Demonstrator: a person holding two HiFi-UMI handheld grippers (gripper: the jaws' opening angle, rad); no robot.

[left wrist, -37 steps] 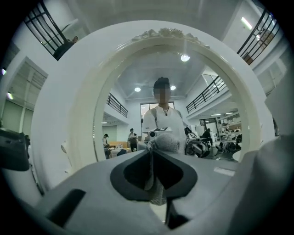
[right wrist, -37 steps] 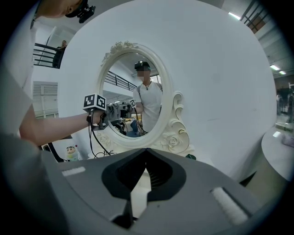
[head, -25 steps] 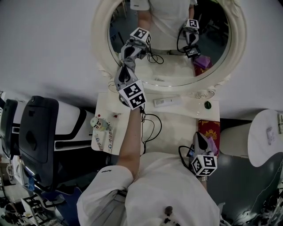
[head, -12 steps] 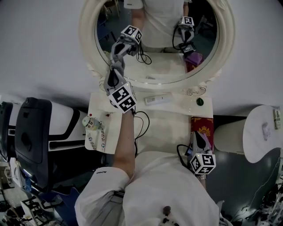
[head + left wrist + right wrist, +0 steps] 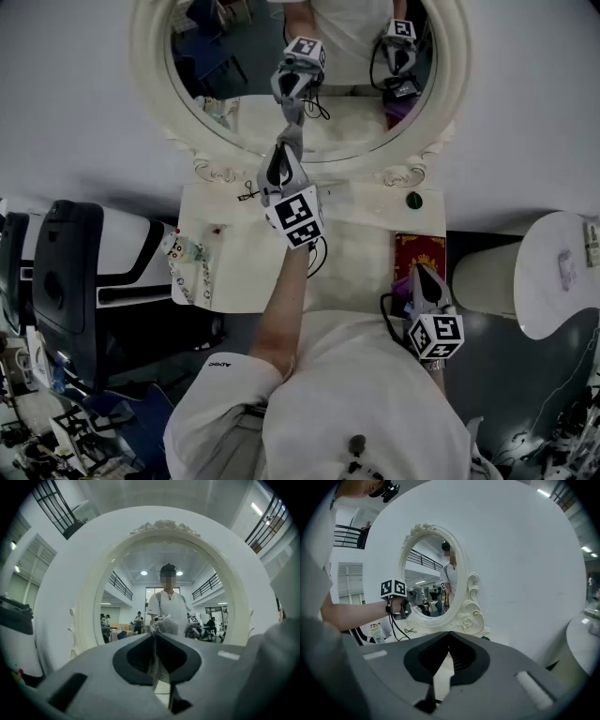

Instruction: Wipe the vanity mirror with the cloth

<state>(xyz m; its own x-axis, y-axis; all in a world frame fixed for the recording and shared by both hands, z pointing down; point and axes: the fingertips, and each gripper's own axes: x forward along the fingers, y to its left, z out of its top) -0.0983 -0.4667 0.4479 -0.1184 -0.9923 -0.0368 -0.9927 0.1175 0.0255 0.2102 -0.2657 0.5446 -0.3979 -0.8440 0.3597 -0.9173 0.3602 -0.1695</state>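
Note:
The oval vanity mirror [image 5: 225,84] in a white carved frame stands at the back of the vanity. My left gripper [image 5: 285,148] is shut on a pale grey cloth [image 5: 292,134] and holds it against the lower middle of the glass. In the left gripper view the mirror [image 5: 136,588] fills the frame, and the cloth [image 5: 161,667] is bunched between the jaws of the left gripper [image 5: 153,637]. My right gripper [image 5: 421,278] hangs low at the vanity's right front, shut, with nothing in it. The right gripper [image 5: 449,637] view has the mirror [image 5: 429,573] far to the left.
The white vanity top [image 5: 234,267] carries a small figurine [image 5: 180,251], a green knob [image 5: 413,200] and a red box [image 5: 419,255]. A black chair [image 5: 66,272] stands to the left. On the right is a white round table [image 5: 553,281].
My left gripper has slid the cloth rightward, from the mirror's lower left edge to its lower middle. The right gripper stays low at the right.

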